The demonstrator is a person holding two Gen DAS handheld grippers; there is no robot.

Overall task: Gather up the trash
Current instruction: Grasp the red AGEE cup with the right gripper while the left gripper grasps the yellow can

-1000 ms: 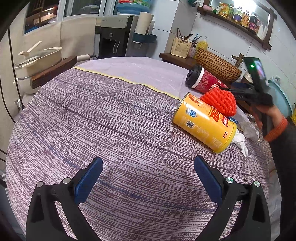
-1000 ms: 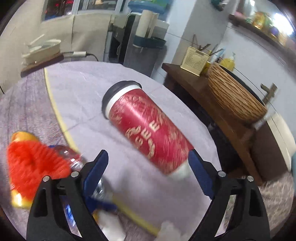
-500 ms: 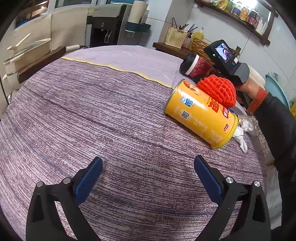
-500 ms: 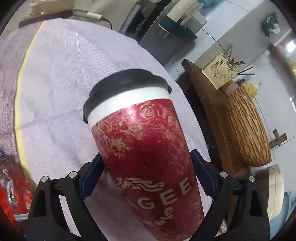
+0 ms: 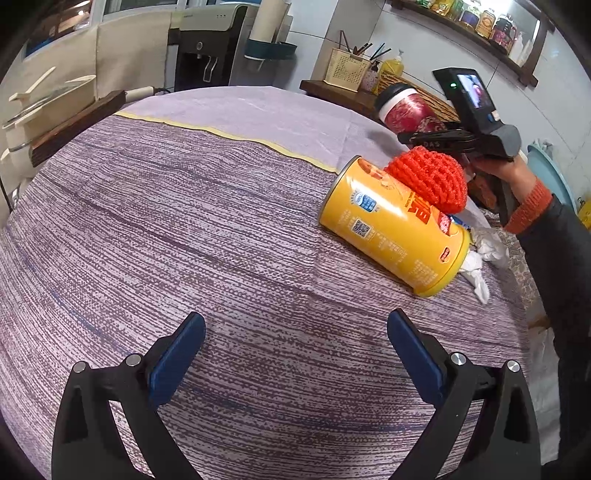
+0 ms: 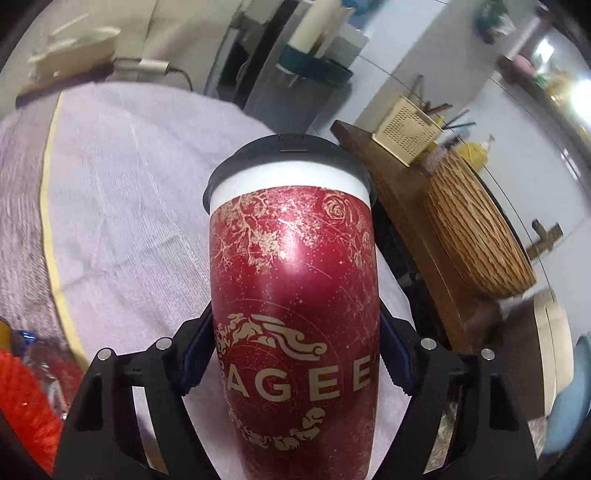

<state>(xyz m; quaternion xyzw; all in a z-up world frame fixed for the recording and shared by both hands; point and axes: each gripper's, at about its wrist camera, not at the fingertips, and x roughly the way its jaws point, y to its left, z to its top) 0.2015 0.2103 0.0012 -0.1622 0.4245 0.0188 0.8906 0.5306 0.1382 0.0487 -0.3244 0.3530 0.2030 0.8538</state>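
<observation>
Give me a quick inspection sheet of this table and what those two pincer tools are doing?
Surface: round table under a striped purple cloth.
Job's things: red cup with black lid, upright; yellow can on its side; white tissue beside the can.
Clutter: orange mesh ball resting on the can.
Grippers: left gripper open, nothing between the jaws; right gripper closing around the red cup.
Cables: cord at the far edge.
Surroundings: wicker basket, water dispenser, jar shelf.
</observation>
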